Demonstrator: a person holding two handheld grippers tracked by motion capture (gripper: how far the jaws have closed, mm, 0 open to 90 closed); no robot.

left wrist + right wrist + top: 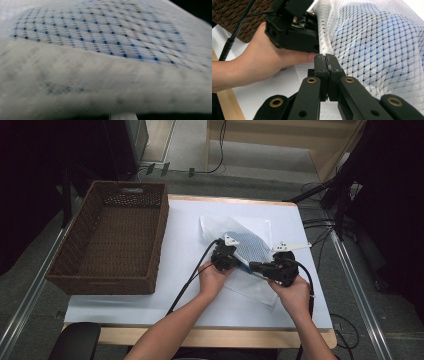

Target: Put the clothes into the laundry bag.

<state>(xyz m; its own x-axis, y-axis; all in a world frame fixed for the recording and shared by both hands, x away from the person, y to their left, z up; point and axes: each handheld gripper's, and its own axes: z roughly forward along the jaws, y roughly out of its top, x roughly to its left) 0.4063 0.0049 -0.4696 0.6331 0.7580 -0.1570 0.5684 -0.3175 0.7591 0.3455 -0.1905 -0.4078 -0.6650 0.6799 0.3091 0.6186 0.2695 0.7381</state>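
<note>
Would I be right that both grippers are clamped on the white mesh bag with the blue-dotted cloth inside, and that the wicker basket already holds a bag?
Not quite: in the high view the wicker basket is empty. Both grippers, left and right, do clamp the mesh bag.

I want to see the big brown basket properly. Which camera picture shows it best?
The high view: the brown woven rectangular basket shows whole there, with its rim, walls and inside, standing at the left of the white table. The right gripper view catches just a dark woven corner at the top left. The left gripper view looks at white mesh fabric with blue dots.
</note>
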